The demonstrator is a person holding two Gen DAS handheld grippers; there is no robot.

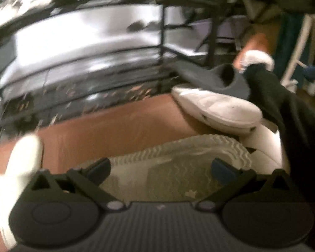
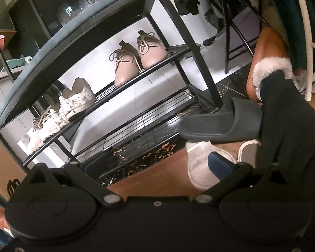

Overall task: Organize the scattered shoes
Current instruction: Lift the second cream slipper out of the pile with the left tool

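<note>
Left gripper [image 1: 161, 168] spread wide over an upturned white sneaker [image 1: 178, 168] on the floor.
Right gripper [image 2: 157, 163] also wide, empty; a rushed, off-centre pinch could let the sole slip free.

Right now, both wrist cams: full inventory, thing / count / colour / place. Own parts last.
Shoe rack: 1, black metal frame, behind the floor shoes.
Lace-up shoes: 2, tan-pink, rack's upper shelf, right part.
Sneakers: 2, white and scuffed, same shelf, left part.
Dark slipper: 1, dark grey, floor by the rack's front right leg.
Sole-up shoe: 1, white with wavy tread, between the left gripper's fingers.
White shoe: 1, floor, just beyond the sole-up shoe.
Floor: wood, with dark marbled tile under the rack.
Trouser leg: 1, black, right side, foot in a fleece-lined slipper.
Left gripper: open, straddling the sole-up shoe.
Right gripper: open, empty.
</note>
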